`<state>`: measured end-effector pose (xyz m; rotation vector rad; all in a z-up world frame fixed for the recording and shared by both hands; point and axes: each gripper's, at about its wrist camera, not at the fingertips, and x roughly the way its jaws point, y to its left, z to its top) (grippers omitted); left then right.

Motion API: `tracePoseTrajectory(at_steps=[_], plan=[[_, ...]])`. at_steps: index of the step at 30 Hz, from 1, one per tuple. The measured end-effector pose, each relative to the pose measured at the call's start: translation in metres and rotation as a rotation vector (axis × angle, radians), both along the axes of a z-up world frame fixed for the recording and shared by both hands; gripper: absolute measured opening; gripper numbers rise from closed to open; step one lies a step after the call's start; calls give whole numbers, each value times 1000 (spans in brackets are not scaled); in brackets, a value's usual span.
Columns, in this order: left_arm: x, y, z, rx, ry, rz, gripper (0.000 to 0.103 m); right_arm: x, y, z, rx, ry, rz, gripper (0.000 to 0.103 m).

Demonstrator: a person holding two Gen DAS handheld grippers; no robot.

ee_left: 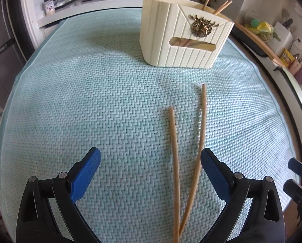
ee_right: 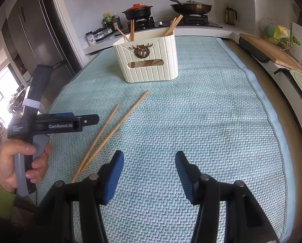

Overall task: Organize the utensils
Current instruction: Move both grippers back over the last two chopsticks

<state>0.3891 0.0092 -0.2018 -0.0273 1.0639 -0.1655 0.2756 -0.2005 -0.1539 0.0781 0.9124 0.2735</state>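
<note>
Two wooden chopsticks (ee_left: 176,162) lie on the light blue woven mat (ee_left: 110,105), crossing near their close ends; in the right wrist view they lie left of centre (ee_right: 108,130). A cream ribbed utensil holder (ee_left: 183,38) with a brass deer ornament stands at the far side with several chopsticks upright in it; it also shows in the right wrist view (ee_right: 148,60). My left gripper (ee_left: 151,156) is open and empty, with the loose chopsticks between its fingers, nearer the right one. My right gripper (ee_right: 149,156) is open and empty over bare mat, right of the chopsticks.
The left gripper's body and the hand holding it (ee_right: 29,141) sit at the mat's left edge. Behind the mat a stove carries a black pot (ee_right: 137,12) and a pan (ee_right: 191,7). A wooden board (ee_right: 270,50) and a fridge (ee_right: 35,36) flank the counter.
</note>
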Motion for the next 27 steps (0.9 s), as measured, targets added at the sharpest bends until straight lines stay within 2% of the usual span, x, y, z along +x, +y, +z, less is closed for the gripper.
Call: tracePoseTrajectory(at_steps=[8, 11, 15, 18, 21, 24, 27], plan=[[24, 1, -20, 39, 27, 34, 99, 49, 11, -6, -5, 30, 40, 54], [26, 2, -24, 59, 31, 25, 99, 78, 18, -16, 47, 92, 49, 53], [23, 9, -26, 86, 34, 15, 99, 117, 34, -33, 114, 176, 60, 43], [18, 16, -25, 86, 38, 10, 99, 143, 54, -45, 130, 217, 81, 42], [16, 21, -25, 83, 35, -1, 99, 157, 78, -57, 80, 238, 122, 38], [11, 21, -24, 83, 35, -10, 99, 152, 96, -62, -51, 206, 177, 32], [5, 19, -23, 77, 35, -17, 99, 143, 92, -62, -125, 205, 188, 30]])
